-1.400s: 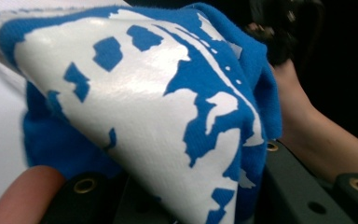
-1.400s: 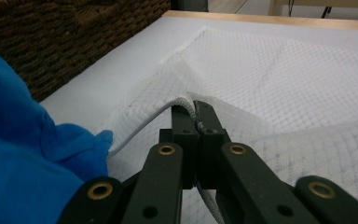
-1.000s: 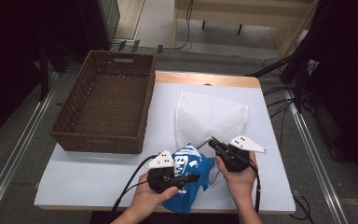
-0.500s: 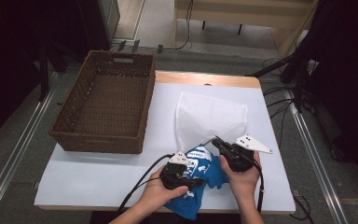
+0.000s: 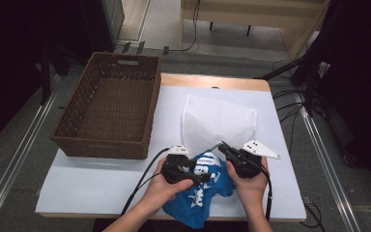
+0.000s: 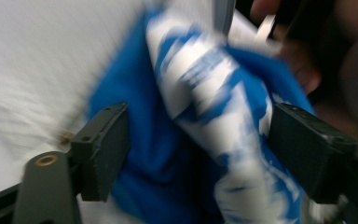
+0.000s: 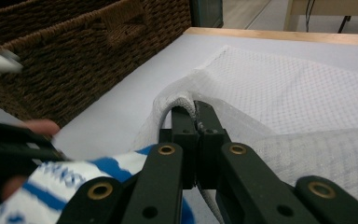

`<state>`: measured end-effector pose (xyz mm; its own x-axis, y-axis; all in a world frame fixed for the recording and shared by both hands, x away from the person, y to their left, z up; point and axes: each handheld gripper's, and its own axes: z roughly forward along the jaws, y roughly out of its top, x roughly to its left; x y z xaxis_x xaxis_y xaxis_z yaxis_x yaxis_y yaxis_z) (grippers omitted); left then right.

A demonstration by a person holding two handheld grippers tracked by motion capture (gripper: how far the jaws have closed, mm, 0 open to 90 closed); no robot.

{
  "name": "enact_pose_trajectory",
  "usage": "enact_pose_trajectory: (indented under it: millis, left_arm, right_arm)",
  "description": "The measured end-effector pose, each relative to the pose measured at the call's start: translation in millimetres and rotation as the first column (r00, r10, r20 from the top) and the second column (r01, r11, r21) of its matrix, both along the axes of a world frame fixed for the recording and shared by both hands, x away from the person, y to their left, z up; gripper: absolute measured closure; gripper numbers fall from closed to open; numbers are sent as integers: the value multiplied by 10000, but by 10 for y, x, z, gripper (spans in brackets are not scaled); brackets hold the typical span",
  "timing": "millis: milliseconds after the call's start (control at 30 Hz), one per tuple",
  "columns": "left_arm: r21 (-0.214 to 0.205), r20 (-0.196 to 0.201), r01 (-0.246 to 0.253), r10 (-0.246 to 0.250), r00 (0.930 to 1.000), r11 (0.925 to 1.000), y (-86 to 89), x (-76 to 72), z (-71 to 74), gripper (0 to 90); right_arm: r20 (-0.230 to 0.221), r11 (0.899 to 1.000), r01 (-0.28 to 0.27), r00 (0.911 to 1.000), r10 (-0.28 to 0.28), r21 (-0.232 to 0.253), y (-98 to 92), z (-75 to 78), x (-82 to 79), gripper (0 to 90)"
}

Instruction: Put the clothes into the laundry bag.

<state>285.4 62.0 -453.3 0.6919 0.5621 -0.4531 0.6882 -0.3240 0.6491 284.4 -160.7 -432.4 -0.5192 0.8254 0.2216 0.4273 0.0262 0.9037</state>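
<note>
A blue cloth with white print (image 5: 198,198) lies bunched at the table's front edge. My left gripper (image 5: 205,176) is shut on a thick fold of it; in the left gripper view the cloth (image 6: 191,116) fills the gap between the two jaws of the left gripper (image 6: 198,149). A white mesh bag (image 5: 217,121) lies flat just beyond. My right gripper (image 5: 221,146) is shut on the bag's near hem, and in the right gripper view the right gripper (image 7: 195,109) holds that hem of the mesh bag (image 7: 298,102) raised. The blue cloth (image 7: 74,182) sits right beside it.
A brown wicker basket (image 5: 108,111) stands on the left half of the white table (image 5: 101,183), its wall close to my right gripper's left in the right gripper view (image 7: 74,56). Cables trail from both grippers toward the front edge.
My left gripper has carried the blue cloth to the right, up against the right gripper and the bag's hem. The right gripper has barely shifted, still pinching the bag.
</note>
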Motion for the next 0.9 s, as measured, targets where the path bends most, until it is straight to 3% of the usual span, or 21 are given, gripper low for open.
enact_pose_trajectory:
  millis: [67,100,167,233,267,367,433,500,533,600,633,700,733,800,867,900]
  left_arm:
    - [147,-244,-61,64,9997,9999,-66,10,-47,319]
    - [104,-303,-26,29,9995,9999,-79,15,-50,403]
    - [-11,-378,303,-303,9988,9995,-91,31,-24,657]
    - [0,-206,814,-814,9965,9967,-124,12,45,780]
    - [81,-100,985,-985,9951,9951,-142,-1,73,809]
    - [169,424,1911,-1917,9805,9814,-241,-51,172,828]
    - [408,680,2156,-2180,9736,9756,-300,-52,205,829]
    - [536,784,2160,-2197,9724,9749,-323,-10,200,828]
    - [476,751,1990,-2022,9765,9788,-319,30,187,829]
    - [156,717,981,-990,9925,9951,-243,128,174,834]
    - [-71,826,584,-576,9949,9983,-215,139,189,838]
    - [-666,1222,-113,194,9923,9977,-157,137,239,840]
    - [-863,1578,-486,618,9855,9951,-128,127,276,841]
    - [-1089,1817,-1287,1471,9723,9857,-108,120,283,839]
    - [-790,1633,-1755,1864,9688,9813,-134,159,208,822]
    - [-410,1453,-1725,1767,9735,9842,-167,196,129,804]
  right_arm:
    - [-35,10000,-32,10000,31,-28,10,-10,-6,899]
    - [-42,10000,-47,10000,47,-49,10,-16,-6,899]
    - [-71,10000,-62,10000,62,6,12,-27,-8,899]
    - [-67,9999,-100,9999,100,-27,19,-34,-8,899]
    - [-106,9999,-135,9999,135,9,28,-34,-11,899]
    - [-47,9997,-254,9997,254,32,57,-27,-16,899]
    - [4,9995,-292,9996,292,82,71,-10,-24,899]
    - [77,9995,-303,9995,302,129,71,13,-35,899]
    - [101,9993,-320,9994,318,212,72,27,-45,900]
    - [282,9993,-299,9992,292,238,62,56,-58,899]
    - [373,9991,-322,9988,311,281,50,72,-68,899]
    - [522,9990,-257,9984,238,361,36,100,-90,900]
    - [588,9988,-252,9980,227,410,30,114,-97,900]
    - [741,9984,-203,9971,164,529,12,153,-115,900]
    - [765,9987,-203,9969,167,467,10,161,-112,900]
    - [704,9989,-213,9974,182,423,15,150,-108,900]
